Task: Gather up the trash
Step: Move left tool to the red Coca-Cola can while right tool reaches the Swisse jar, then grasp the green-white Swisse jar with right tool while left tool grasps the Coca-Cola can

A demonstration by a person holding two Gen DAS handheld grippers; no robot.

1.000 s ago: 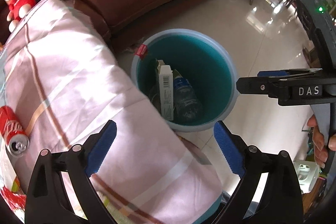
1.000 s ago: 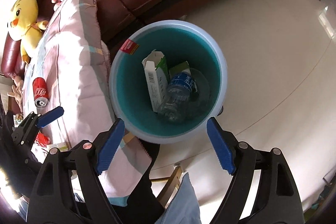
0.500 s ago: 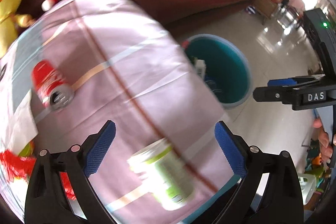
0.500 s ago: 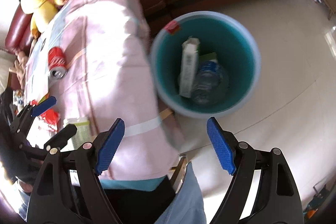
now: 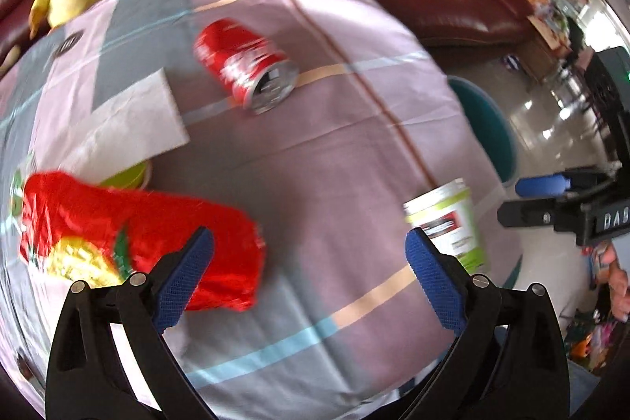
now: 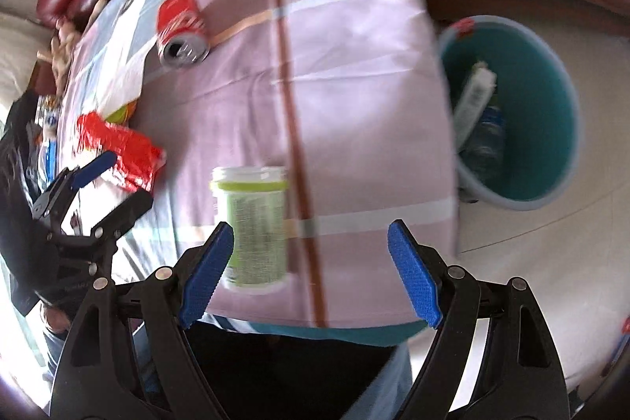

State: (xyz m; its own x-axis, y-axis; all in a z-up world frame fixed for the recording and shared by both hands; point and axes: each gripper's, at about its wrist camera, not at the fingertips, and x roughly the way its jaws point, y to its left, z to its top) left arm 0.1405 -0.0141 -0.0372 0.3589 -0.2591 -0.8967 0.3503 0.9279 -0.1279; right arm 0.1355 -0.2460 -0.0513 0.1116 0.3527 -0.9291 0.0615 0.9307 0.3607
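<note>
Left gripper (image 5: 309,276) and right gripper (image 6: 309,272) hang over a plaid-clothed table (image 5: 315,152), both w/ jaws spread, holding nothing. Trash on cloth: red can (image 5: 246,65) on its side, red wrapper (image 5: 130,239), upright green-labelled jar (image 6: 252,227). Teal bin (image 6: 551,105), beside table, holds carton & bottle.

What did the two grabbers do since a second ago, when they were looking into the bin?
Both swung away from the bin to the cloth-covered table. The left gripper now hangs open by the red wrapper; the right gripper hangs open near the green cup. Neither took hold of anything. The soda can lies on its side as before, and the carton and bottle stay in the bin.
</note>
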